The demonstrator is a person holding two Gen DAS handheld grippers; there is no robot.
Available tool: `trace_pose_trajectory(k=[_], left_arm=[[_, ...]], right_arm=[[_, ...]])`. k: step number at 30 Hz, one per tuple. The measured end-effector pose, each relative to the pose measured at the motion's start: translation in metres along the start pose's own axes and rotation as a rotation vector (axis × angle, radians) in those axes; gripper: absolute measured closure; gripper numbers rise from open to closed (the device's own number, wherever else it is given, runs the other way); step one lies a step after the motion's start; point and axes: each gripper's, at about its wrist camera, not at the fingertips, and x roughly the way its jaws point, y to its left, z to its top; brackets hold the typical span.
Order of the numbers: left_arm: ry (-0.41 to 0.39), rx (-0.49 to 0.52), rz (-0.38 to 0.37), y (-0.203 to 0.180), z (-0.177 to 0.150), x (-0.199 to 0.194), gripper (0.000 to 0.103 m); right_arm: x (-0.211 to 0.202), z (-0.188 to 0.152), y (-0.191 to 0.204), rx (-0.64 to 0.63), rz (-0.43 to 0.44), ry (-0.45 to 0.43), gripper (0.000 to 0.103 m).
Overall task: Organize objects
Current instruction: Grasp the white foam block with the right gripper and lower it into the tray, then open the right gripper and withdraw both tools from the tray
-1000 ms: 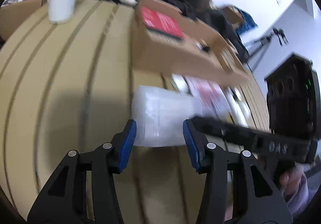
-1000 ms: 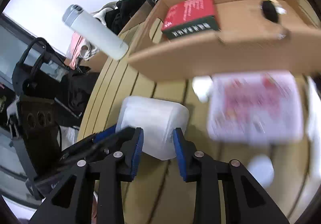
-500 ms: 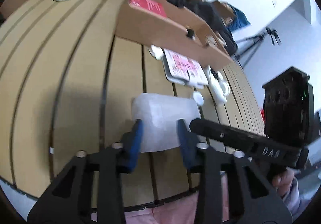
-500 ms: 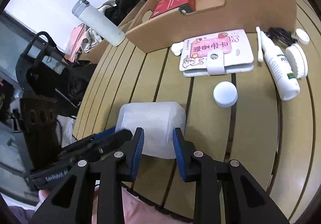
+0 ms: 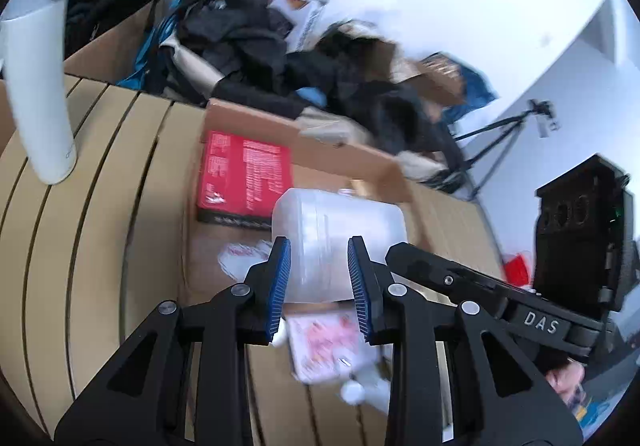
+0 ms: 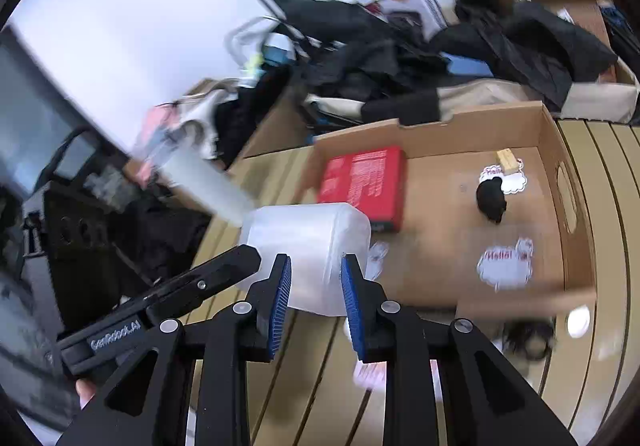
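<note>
A translucent plastic container (image 5: 338, 242) is gripped from two sides and is held in the air over the near wall of an open cardboard box (image 6: 472, 134), clear of the slatted bench (image 5: 100, 206). The left gripper (image 5: 319, 278) is angled steeply downward; its blue pads (image 5: 280, 278) are pressed against the container's near end, the jaws having just been closing onto it, and only a narrow gap is left between them. The right gripper (image 6: 315, 294) is tilted downward in the same manner and is clamped on the same container (image 6: 308, 246) from the other side, its jaws likewise narrowed and just closing further.

Each gripper is seen in the other's view as a black bar reaching in from the side. Part of a hand (image 5: 564, 382) is seen under the right gripper's body.

Inside the box, a red carton (image 6: 362, 182) lies against the far left corner, and a small black object (image 6: 491, 202) lies toward the right wall. A white bottle (image 5: 38, 94) stands near the bench's far left edge.
</note>
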Motion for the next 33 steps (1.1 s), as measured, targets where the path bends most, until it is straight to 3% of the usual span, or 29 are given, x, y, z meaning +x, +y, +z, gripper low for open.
trace_pose_trajectory(k=[2,6,10,12,14,15,16,17,19,22,26,33], left_arm=[[0.028,-0.003,0.061,0.006,0.002,0.017,0.077],[0.054,0.003,0.265,0.024,-0.007,0.045,0.073],[0.038,0.024,0.275,0.032,-0.015,0.030,0.071],[0.009,0.043,0.287,0.025,-0.011,0.013,0.055],[-0.052,0.079,0.325,0.013,-0.007,-0.005,0.034],[-0.076,0.113,0.341,0.002,-0.004,-0.019,0.031],[-0.081,0.138,0.347,-0.007,-0.002,-0.028,0.023],[-0.082,0.164,0.355,-0.016,-0.001,-0.037,0.012],[-0.096,0.221,0.383,-0.036,-0.001,-0.061,0.000],[-0.123,0.267,0.419,-0.054,-0.010,-0.095,0.000],[-0.148,0.287,0.445,-0.073,-0.032,-0.131,0.000],[-0.180,0.325,0.457,-0.113,-0.087,-0.188,0.000]], right_arm=[[0.031,0.012,-0.009,0.029,-0.005,0.053,0.075],[0.085,0.009,-0.020,0.071,0.021,0.158,0.075],[0.101,0.001,-0.014,0.039,0.000,0.158,0.074],[0.094,0.002,-0.011,0.009,-0.022,0.154,0.071],[0.072,0.006,-0.006,-0.047,-0.092,0.115,0.062],[0.061,0.007,-0.003,-0.064,-0.109,0.097,0.051],[0.041,0.010,0.002,-0.099,-0.141,0.060,0.029],[0.023,0.012,0.006,-0.133,-0.165,0.029,0.019],[-0.012,0.012,0.013,-0.195,-0.202,-0.005,0.017],[-0.064,0.006,0.016,-0.258,-0.282,-0.014,0.017],[-0.126,-0.013,0.004,-0.220,-0.367,-0.049,0.017],[-0.206,-0.075,0.014,-0.239,-0.395,-0.096,0.017]])
